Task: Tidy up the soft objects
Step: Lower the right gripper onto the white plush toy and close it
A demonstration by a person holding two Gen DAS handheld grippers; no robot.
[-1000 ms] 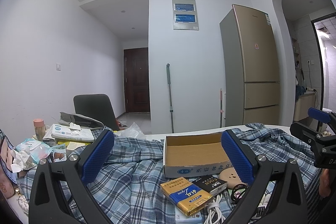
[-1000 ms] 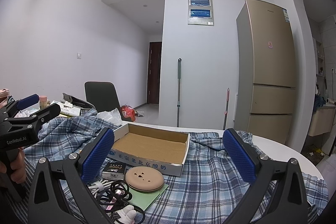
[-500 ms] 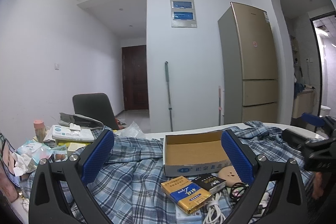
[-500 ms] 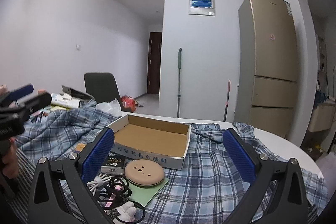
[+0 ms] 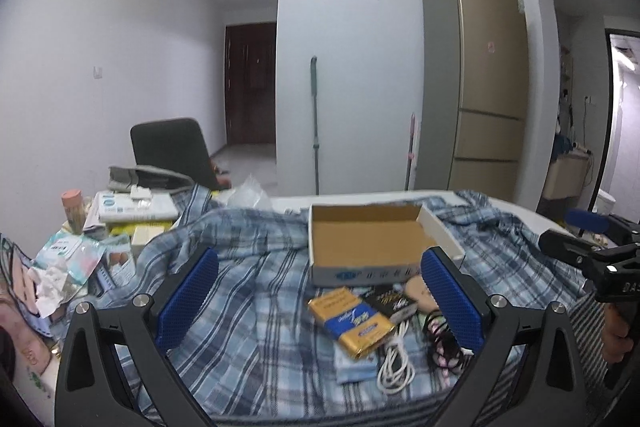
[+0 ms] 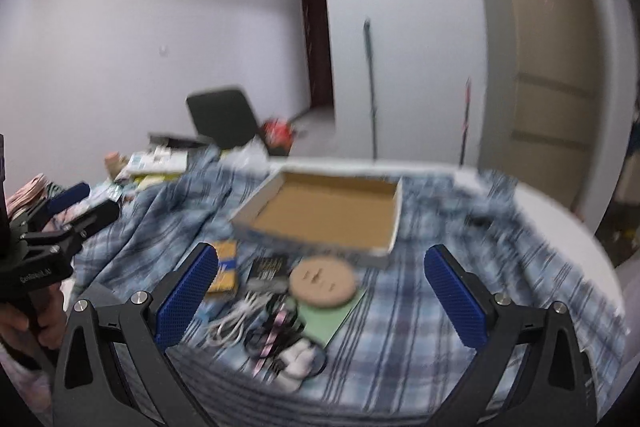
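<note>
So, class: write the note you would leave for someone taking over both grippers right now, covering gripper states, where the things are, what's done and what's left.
Left gripper: jaws wide open, holding nothing, above the plaid shirt.
Right gripper: jaws wide open, holding nothing, over the small items; its view is blurred.
The shirt lies spread and rumpled across the table, under the empty cardboard box, yellow packet, white cable and round beige disc.
Done: nothing visibly sorted.
Left: probably clear the items off, then fold the shirt.
</note>
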